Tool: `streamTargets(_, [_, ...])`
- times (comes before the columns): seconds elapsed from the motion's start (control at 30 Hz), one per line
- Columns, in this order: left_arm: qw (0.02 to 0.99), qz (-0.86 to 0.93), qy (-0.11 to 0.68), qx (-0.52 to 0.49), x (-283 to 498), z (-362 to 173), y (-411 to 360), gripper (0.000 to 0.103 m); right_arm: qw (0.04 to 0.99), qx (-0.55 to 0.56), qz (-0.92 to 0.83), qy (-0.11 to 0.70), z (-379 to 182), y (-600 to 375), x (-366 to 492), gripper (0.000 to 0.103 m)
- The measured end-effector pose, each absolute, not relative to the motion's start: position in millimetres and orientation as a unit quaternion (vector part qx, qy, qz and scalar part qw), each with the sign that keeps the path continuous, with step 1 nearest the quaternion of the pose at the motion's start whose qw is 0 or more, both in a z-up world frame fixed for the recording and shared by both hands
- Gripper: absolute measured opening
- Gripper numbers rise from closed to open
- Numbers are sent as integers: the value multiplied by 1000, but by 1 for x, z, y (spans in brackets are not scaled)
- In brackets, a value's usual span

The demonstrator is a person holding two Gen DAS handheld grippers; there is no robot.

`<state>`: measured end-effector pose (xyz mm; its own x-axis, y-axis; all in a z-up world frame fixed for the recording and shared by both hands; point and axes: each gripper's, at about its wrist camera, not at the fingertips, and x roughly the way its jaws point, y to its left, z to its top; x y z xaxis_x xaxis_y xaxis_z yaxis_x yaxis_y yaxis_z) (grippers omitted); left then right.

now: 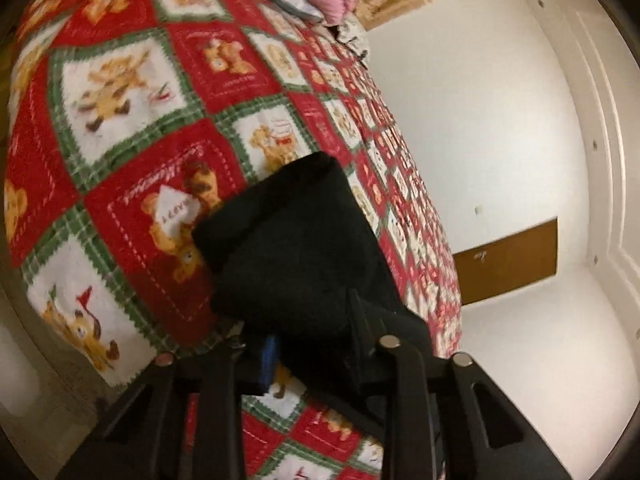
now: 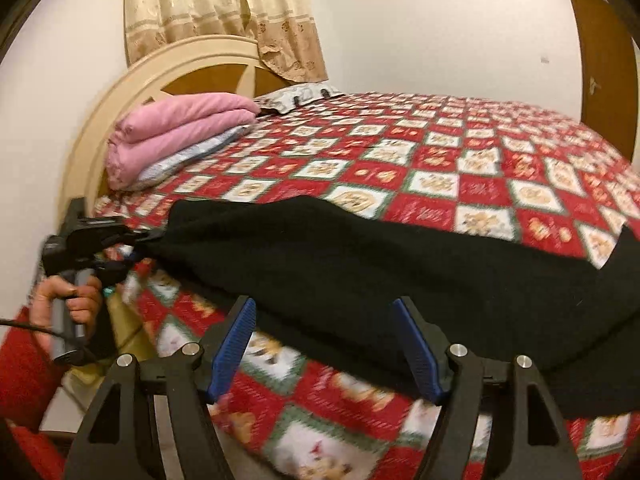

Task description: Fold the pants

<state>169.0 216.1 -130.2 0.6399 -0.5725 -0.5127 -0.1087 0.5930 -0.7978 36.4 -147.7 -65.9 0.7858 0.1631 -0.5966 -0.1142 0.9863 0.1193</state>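
Observation:
Black pants [image 2: 360, 272] lie stretched along the near edge of a bed with a red, green and white patchwork blanket [image 2: 440, 168]. In the left wrist view the pants [image 1: 296, 248] reach into my left gripper [image 1: 316, 344], which is shut on their end. In the right wrist view the left gripper [image 2: 138, 246] shows at the far left, clamped on the pants' end and held by a hand. My right gripper [image 2: 328, 344] is open, its blue pads [image 2: 234, 340] spread just in front of the pants' near edge, holding nothing.
A folded pink blanket [image 2: 176, 136] on a pale one lies by the cream headboard [image 2: 160, 76]. A pillow [image 2: 300, 94] sits behind it. A beige curtain [image 2: 224, 12] hangs above. White wall and a brown door [image 2: 604, 72] stand beyond the bed.

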Motion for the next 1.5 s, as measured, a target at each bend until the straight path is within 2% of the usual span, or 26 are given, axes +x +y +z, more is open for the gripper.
streamTargets(0.13, [838, -155, 378, -363, 174, -107, 210, 22, 950, 11, 52, 309, -64, -155, 49, 72])
streamTargets(0.3, [898, -203, 292, -260, 180, -58, 203, 21, 944, 28, 57, 323, -71, -157, 57, 72])
streamTargets(0.37, [908, -203, 317, -183, 188, -59, 192, 21, 941, 24, 64, 331, -77, -152, 57, 72])
streamTargets(0.43, [901, -180, 370, -135, 197, -83, 192, 21, 938, 17, 71, 338, -80, -147, 58, 72])
streamTargets(0.53, [874, -155, 441, -132, 200, -121, 204, 29, 935, 0, 86, 344, -81, -141, 60, 72])
streamTargets(0.6, [877, -164, 430, -135, 187, -119, 211, 36, 935, -5, 91, 344, -78, -140, 64, 72])
streamTargets(0.63, [880, -157, 430, -124, 183, -115, 211, 49, 934, -4, 92, 344, -77, -140, 67, 72])
streamTargets(0.67, [892, -126, 423, -95, 182, -108, 212, 73, 934, 1, 94, 344, -75, -142, 71, 72])
streamTargets(0.7, [901, -99, 415, -77, 182, -103, 213, 85, 934, 10, 97, 343, -73, -143, 76, 72])
streamTargets(0.73, [915, -59, 396, -58, 180, -94, 215, 92, 934, 17, 100, 342, -71, -144, 79, 72])
streamTargets(0.83, [938, 29, 341, -52, 172, -71, 226, 92, 934, 44, 109, 337, -66, -148, 90, 72])
streamTargets(0.9, [948, 17, 311, -68, 163, -57, 220, 91, 930, 69, 124, 338, -64, -151, 99, 72])
streamTargets(1.0, [958, 0, 284, -36, 166, -56, 187, 91, 928, 82, 139, 337, -59, -152, 120, 72])
streamTargets(1.07, [954, -3, 299, -12, 175, -73, 160, 91, 925, 86, 148, 339, -55, -151, 139, 72])
streamTargets(1.2, [923, -6, 382, -37, 196, -117, 142, 89, 909, 117, 181, 357, -59, -148, 186, 72])
streamTargets(1.27, [936, 21, 352, -13, 187, -121, 130, 93, 896, 132, 197, 374, -69, -141, 206, 72])
streamTargets(1.4, [937, 34, 348, -14, 183, -120, 126, 100, 861, 164, 221, 427, -99, -129, 231, 72])
streamTargets(1.43, [936, 34, 349, -16, 185, -120, 129, 103, 854, 175, 227, 434, -103, -128, 231, 74])
streamTargets(1.5, [938, 26, 346, -16, 185, -122, 133, 103, 854, 178, 240, 426, -101, -127, 222, 74])
